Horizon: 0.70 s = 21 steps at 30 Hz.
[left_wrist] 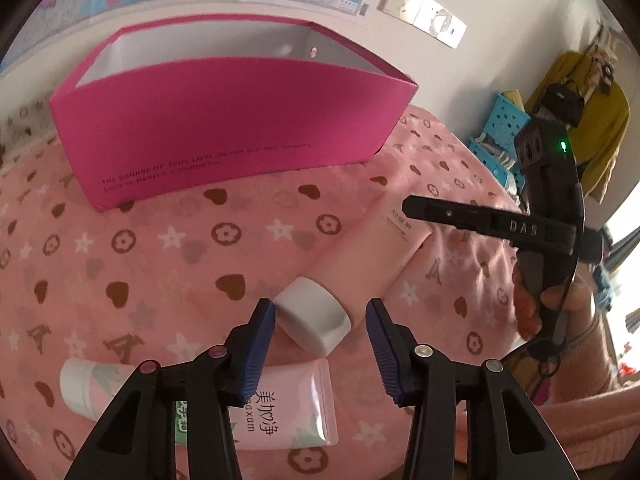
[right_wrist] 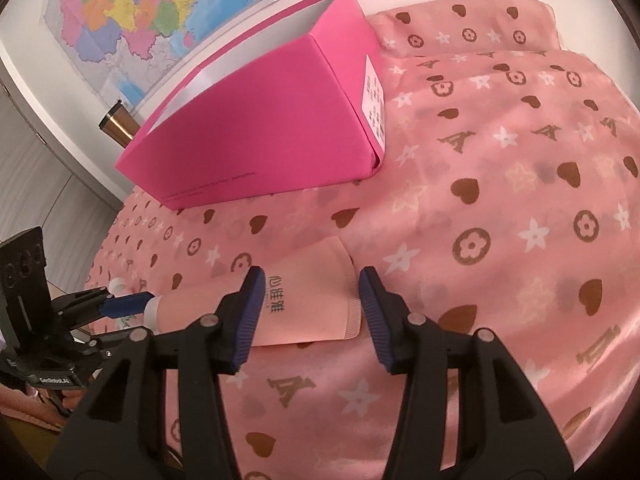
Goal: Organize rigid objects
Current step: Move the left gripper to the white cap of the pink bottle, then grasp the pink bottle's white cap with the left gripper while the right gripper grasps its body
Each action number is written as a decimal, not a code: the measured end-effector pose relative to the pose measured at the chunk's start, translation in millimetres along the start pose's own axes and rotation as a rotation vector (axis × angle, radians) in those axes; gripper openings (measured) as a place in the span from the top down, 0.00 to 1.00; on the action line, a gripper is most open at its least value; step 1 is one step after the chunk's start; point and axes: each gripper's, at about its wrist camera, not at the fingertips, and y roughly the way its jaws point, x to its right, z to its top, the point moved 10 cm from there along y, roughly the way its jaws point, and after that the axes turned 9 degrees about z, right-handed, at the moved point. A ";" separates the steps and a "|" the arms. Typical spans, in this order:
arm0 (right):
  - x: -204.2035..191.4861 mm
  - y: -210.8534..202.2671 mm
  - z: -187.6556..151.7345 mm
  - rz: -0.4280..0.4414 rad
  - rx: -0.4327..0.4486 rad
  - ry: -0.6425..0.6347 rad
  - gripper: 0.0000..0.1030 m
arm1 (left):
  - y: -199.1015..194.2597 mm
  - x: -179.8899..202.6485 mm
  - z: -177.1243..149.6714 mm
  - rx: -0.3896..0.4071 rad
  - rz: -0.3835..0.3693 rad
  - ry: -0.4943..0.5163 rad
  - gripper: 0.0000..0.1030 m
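Box (left_wrist: 224,120): matt magenta cardboard outside, smooth white inside, with a paper label stuck on 1 end.
Bed cover (right_wrist: 500,184): soft pink cloth with a faint sheen, printed with brown hearts and white stars.
Pink tube (right_wrist: 312,300): smooth matt plastic, crimped along its flat end.
Cap (left_wrist: 314,320): white plastic, smooth and slightly glossy.
Printed tube (left_wrist: 288,412): glossy plastic that caught the light.
Left claw (left_wrist: 320,344): matt black plastic arms, ribbed blue pads, shiny metal pins.
Right claw (right_wrist: 310,312): the same black plastic, ribbed blue pads and metal pins.
Map (right_wrist: 160,12): glossy printed paper.
Flask (right_wrist: 118,126): brushed metal, bronze-coloured.
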 end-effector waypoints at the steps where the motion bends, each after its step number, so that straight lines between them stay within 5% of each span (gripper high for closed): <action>1: 0.2 0.1 -1.3 -0.007 -0.011 -0.002 0.50 | -0.4 -1.0 0.9 0.002 -0.003 -0.005 0.54; 21: 2.1 -4.4 -7.9 0.009 -0.017 0.010 0.49 | 2.8 -12.3 9.3 -0.003 0.012 -0.033 0.57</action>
